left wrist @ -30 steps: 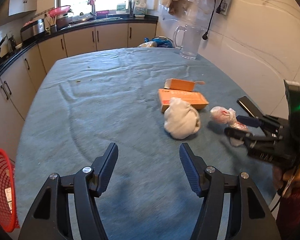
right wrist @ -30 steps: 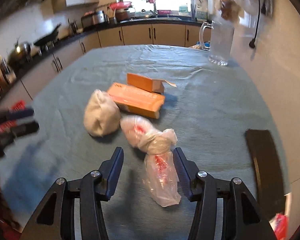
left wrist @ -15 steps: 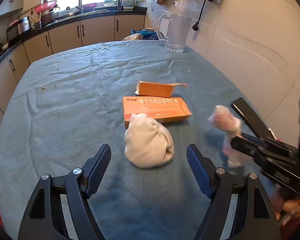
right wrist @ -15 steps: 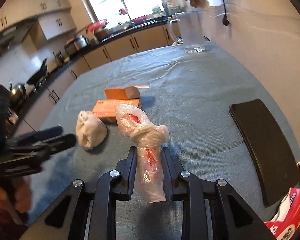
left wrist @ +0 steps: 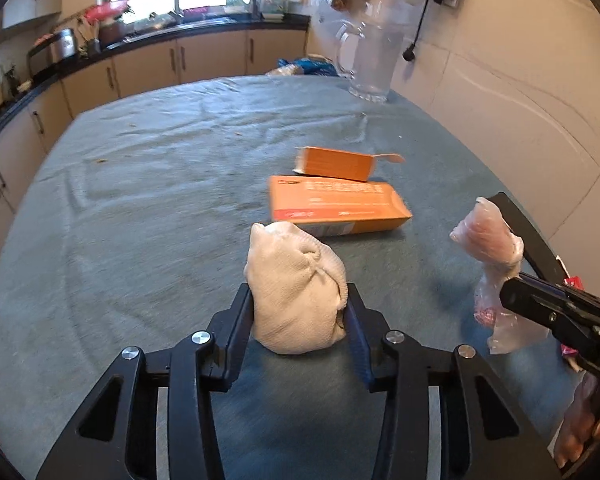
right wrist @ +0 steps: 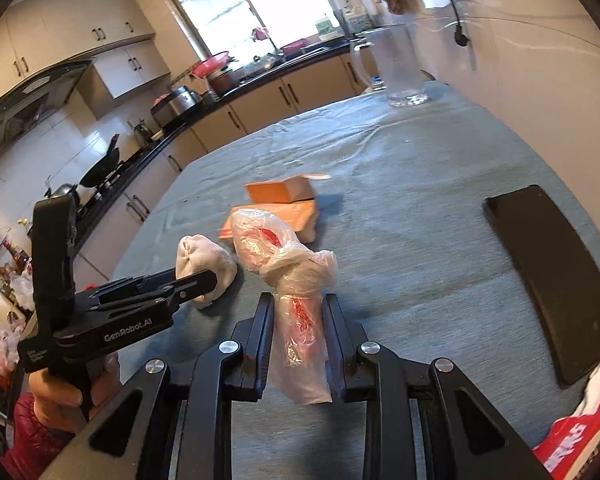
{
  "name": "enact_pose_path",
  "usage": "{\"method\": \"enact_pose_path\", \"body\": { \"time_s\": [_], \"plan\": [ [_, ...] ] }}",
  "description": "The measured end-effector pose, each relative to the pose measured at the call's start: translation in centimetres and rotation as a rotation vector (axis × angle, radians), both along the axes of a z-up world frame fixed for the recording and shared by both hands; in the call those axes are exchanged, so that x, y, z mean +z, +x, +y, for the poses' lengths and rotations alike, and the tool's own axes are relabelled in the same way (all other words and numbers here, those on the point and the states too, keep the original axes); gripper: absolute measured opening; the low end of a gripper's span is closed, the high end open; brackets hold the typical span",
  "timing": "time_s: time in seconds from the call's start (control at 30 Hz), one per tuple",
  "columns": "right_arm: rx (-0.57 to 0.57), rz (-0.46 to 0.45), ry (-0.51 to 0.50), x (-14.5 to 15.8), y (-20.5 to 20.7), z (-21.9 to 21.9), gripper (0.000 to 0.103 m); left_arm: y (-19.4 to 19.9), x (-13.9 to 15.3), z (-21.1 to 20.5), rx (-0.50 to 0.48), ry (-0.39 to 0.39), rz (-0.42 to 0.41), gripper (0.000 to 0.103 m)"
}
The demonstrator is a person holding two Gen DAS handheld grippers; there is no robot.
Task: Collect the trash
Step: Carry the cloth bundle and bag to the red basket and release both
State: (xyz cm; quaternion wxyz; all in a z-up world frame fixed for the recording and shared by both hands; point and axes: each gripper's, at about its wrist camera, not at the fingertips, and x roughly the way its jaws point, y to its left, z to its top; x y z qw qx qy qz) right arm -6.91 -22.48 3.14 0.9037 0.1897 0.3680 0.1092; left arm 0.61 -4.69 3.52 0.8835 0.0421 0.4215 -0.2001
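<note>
Tabletop [left wrist: 140,208] carries two orange cartons [left wrist: 336,208] yet to collect; my left gripper [left wrist: 300,316] is closing round the white cloth bundle [left wrist: 296,288] to lift it, my right gripper [right wrist: 298,320] pinches the knotted plastic bag [right wrist: 296,280] clear of the cloth

left wrist view looks steeply down along its fingers, close over the table [left wrist: 140,208], toward the window counter. right wrist view, tilted less and rolled, faces the same way from the wall side. both share the orange boxes [left wrist: 336,208] [right wrist: 284,200], white bundle [left wrist: 296,288] [right wrist: 204,260] and jug [left wrist: 374,60] [right wrist: 400,68].
</note>
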Motion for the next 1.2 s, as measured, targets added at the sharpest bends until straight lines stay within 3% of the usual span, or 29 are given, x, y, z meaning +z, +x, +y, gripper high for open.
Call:
{"method": "enact_pose_path", "body": {
  "time_s": [0.5,1.2],
  "plan": [
    [0.119,0.004,-0.014,-0.1,0.4,6.7,0.027,-6.1,1.7,8.0,0.119,0.007,-0.128,0.043],
    [0.21,0.011,-0.073,0.7,0.4,13.0,0.027,-8.1,2.0,12.9,0.181,-0.021,-0.162,0.043]
  ]
}}
